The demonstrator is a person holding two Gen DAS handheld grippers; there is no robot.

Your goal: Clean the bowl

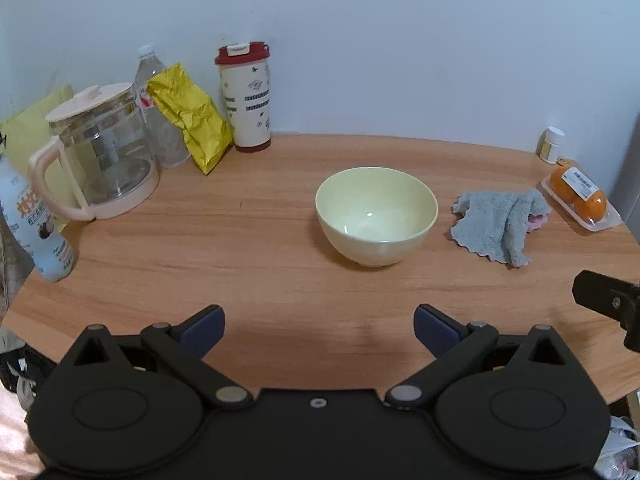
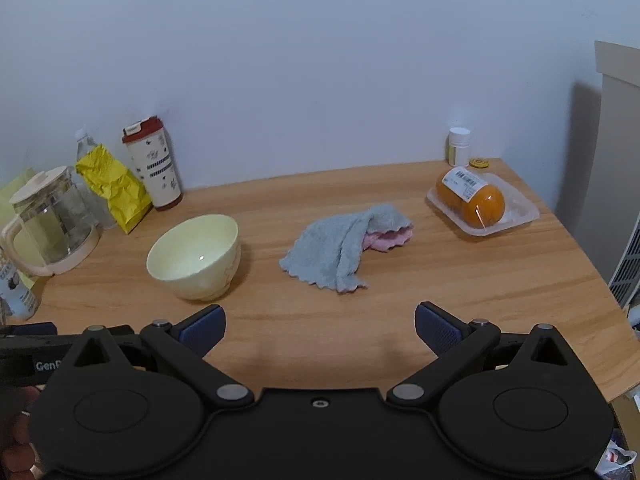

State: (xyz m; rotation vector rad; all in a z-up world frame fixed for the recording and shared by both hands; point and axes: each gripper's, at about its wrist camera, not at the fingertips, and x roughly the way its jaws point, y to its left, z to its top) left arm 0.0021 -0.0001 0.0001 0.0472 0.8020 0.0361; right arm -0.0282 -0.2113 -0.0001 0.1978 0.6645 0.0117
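While both tools hang short of the table with jaws spread wide and empty, we judge nothing begun: the left gripper [image 1: 319,326] faces the pale bowl [image 1: 376,216], and the right gripper [image 2: 320,326] faces the grey cloth [image 2: 340,252] lying untouched just beside it.

You can read very little here. In the right wrist view, the black body of the other gripper [image 2: 28,354] at near left carries white letters "GenR", cut off by the casing in front. The white sticker on the tray of oranges [image 2: 472,200] at far right shows a barcode, its print too small to read. The tumbler [image 1: 246,98] and the white bottle [image 1: 34,224] at near left carry print you cannot make out.
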